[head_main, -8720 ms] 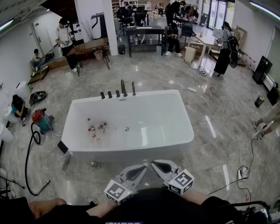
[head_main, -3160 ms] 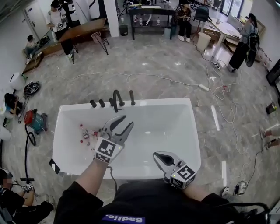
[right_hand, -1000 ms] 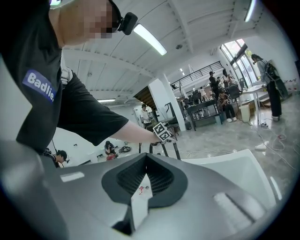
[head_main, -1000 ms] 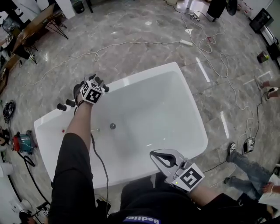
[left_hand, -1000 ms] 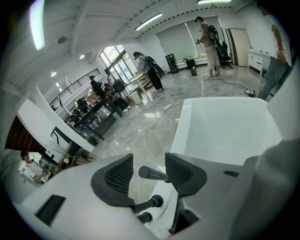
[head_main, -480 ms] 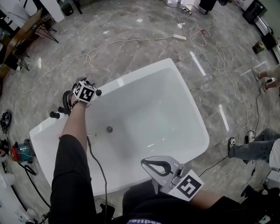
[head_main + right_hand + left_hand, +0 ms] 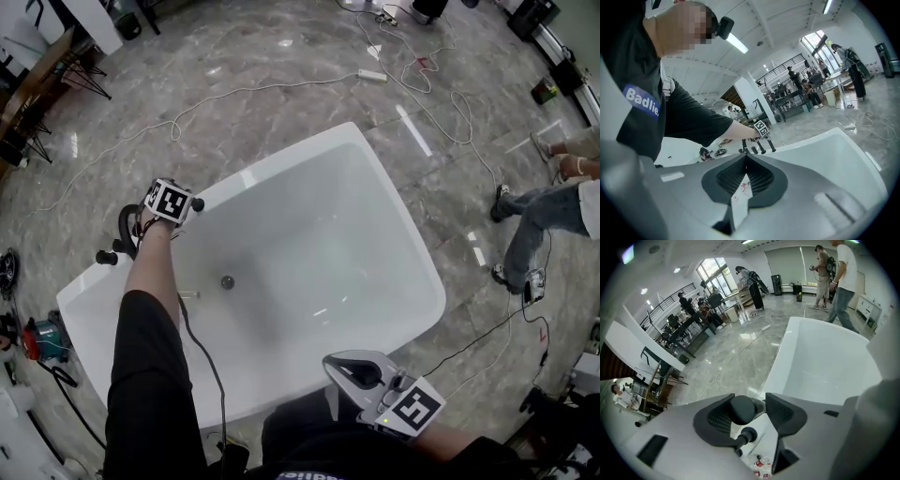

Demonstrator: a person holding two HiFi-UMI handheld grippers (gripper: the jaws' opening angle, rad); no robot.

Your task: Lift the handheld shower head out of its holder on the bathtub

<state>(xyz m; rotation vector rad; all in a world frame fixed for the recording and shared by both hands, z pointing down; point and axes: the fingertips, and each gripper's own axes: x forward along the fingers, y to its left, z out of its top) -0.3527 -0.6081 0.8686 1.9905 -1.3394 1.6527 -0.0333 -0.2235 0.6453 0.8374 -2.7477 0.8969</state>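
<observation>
The left gripper (image 7: 749,401) is out at the far edge of the tub (image 7: 281,157). Its two fingers are squeezed on the round black top of the shower head (image 7: 742,409), one on each side. The shower head stands at the tub's edge, with a black knob (image 7: 748,434) just beside it. The right gripper (image 7: 745,160) is close to the person's body. Its fingers are pressed together at the tips and hold nothing.

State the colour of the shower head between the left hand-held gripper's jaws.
Black. The shower head shows best in the left gripper view.
</observation>
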